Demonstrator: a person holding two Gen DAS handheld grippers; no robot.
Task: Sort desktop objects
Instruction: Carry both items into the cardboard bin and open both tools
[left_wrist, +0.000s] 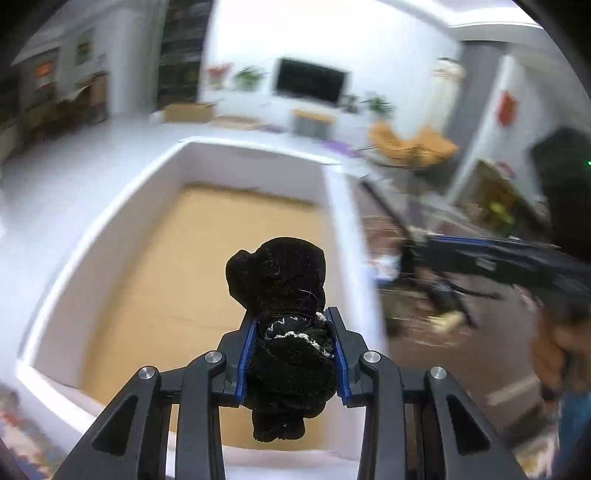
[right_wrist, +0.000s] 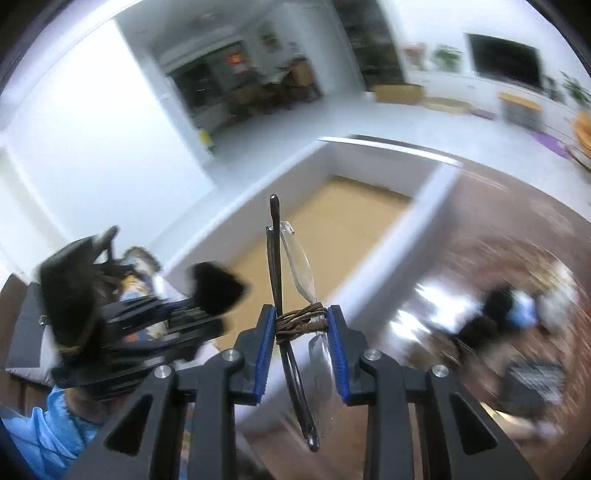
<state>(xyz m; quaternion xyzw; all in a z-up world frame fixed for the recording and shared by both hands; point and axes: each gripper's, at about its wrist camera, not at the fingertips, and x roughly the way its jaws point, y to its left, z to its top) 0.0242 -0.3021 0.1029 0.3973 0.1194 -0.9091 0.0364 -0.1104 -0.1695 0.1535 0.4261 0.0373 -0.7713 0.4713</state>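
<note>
My left gripper (left_wrist: 292, 325) is shut on a black plush toy (left_wrist: 284, 280) and holds it above a white box with a cardboard floor (left_wrist: 207, 280). My right gripper (right_wrist: 301, 317) is shut on a pair of glasses (right_wrist: 291, 258) with dark arms, clear lenses and a brown-wrapped bridge. It holds them near the same white box (right_wrist: 424, 218). The left gripper with the toy also shows in the right wrist view (right_wrist: 177, 314), to the left. The right gripper appears blurred in the left wrist view (left_wrist: 491, 258), to the right of the box.
A dark wooden table (right_wrist: 517, 221) lies right of the box, with several blurred small objects (right_wrist: 498, 314) on it. A person's hand and blue sleeve (right_wrist: 48, 439) are at lower left. The living room with a TV (left_wrist: 310, 79) is behind.
</note>
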